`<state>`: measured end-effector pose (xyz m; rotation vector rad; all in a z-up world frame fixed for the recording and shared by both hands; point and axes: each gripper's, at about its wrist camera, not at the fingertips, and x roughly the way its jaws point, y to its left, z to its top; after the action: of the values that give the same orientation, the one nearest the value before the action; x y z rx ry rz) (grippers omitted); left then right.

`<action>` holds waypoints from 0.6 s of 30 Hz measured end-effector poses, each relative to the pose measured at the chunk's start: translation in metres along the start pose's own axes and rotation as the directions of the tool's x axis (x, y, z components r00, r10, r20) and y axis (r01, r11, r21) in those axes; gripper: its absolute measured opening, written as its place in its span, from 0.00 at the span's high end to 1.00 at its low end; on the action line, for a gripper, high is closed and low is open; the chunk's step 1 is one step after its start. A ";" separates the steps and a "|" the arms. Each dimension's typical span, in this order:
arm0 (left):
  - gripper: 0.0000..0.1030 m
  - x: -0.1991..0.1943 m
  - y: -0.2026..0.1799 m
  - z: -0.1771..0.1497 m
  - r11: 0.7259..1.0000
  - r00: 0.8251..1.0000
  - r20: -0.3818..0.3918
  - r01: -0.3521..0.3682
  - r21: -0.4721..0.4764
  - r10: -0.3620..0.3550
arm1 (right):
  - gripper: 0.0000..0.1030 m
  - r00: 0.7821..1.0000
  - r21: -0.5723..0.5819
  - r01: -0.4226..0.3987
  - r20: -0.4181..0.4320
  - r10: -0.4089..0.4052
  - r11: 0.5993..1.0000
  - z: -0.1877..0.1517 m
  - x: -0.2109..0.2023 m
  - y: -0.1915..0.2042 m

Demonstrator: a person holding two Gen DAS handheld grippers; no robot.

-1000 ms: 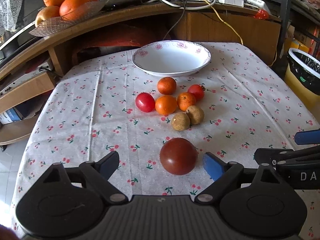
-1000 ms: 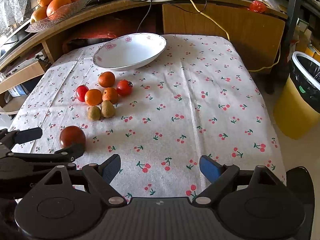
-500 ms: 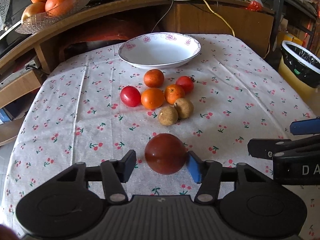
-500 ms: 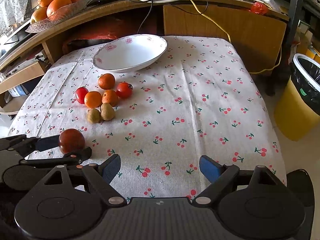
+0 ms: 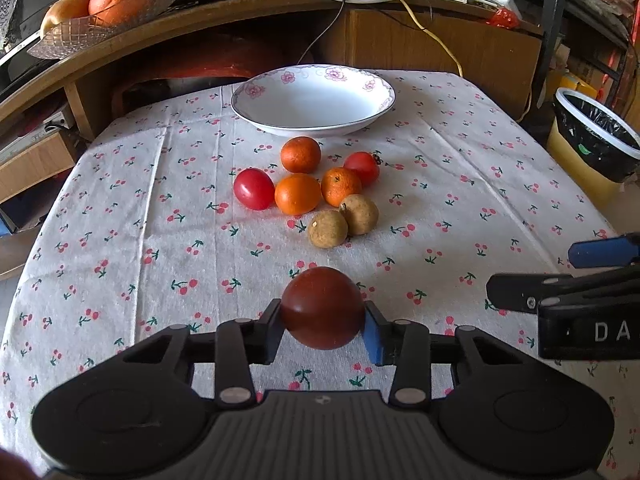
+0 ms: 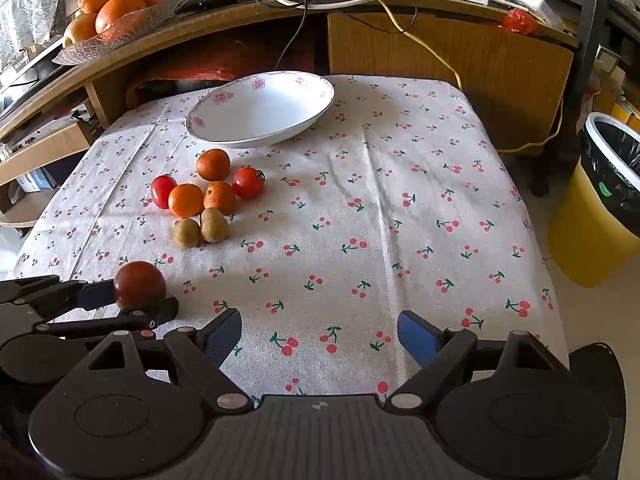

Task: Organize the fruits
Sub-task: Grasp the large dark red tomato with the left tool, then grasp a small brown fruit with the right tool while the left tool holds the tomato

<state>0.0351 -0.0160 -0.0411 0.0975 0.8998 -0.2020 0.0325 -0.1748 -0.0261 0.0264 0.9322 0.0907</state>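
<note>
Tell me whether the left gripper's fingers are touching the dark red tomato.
Touching. The left wrist view shows both fingers of the left gripper pressed against the sides of the dark red tomato, with no gap.

Left wrist view: the right claw (image 5: 576,268) is cut off by the edge at 3 o'clock; its body marking reads only "DA". The yellow bin (image 5: 592,152) is cropped at 2 o'clock. The dark red tomato (image 5: 322,307) hides the left claw's pad faces.
</note>
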 end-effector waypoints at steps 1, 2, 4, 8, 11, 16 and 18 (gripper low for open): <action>0.53 -0.001 0.000 -0.001 1.000 1.000 -0.002 -0.001 0.000 0.001 | 0.22 1.000 -0.002 -0.002 0.002 0.002 1.000 0.000 -0.001 0.000; 0.53 -0.002 0.000 -0.001 1.000 1.000 -0.005 -0.003 0.000 0.003 | 0.23 1.000 -0.004 -0.005 0.004 0.005 1.000 0.001 -0.002 0.000; 0.53 -0.004 0.000 -0.002 1.000 1.000 -0.010 -0.010 0.003 0.010 | 0.23 1.000 -0.010 -0.010 0.008 0.010 1.000 0.001 -0.003 0.001; 0.53 -0.012 0.003 0.001 1.000 1.000 -0.018 -0.024 -0.002 0.024 | 0.23 1.000 -0.028 -0.021 0.014 0.022 0.999 0.005 -0.006 0.003; 0.53 -0.019 0.007 0.008 1.000 1.000 -0.009 -0.023 0.011 0.023 | 0.24 0.999 -0.055 -0.039 0.019 0.040 0.998 0.014 -0.005 0.006; 0.54 -0.019 0.018 0.019 1.000 1.000 -0.015 0.003 0.030 -0.002 | 0.34 0.996 -0.147 -0.080 0.013 0.083 0.986 0.029 0.005 0.019; 0.54 -0.017 0.022 0.023 0.999 0.999 -0.029 0.017 0.040 -0.016 | 0.40 0.994 -0.171 -0.110 -0.010 0.110 0.979 0.034 0.013 0.022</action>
<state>0.0472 0.0039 -0.0140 0.1303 0.9259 -0.2348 0.0664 -0.1511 -0.0149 -0.0810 0.9205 0.2734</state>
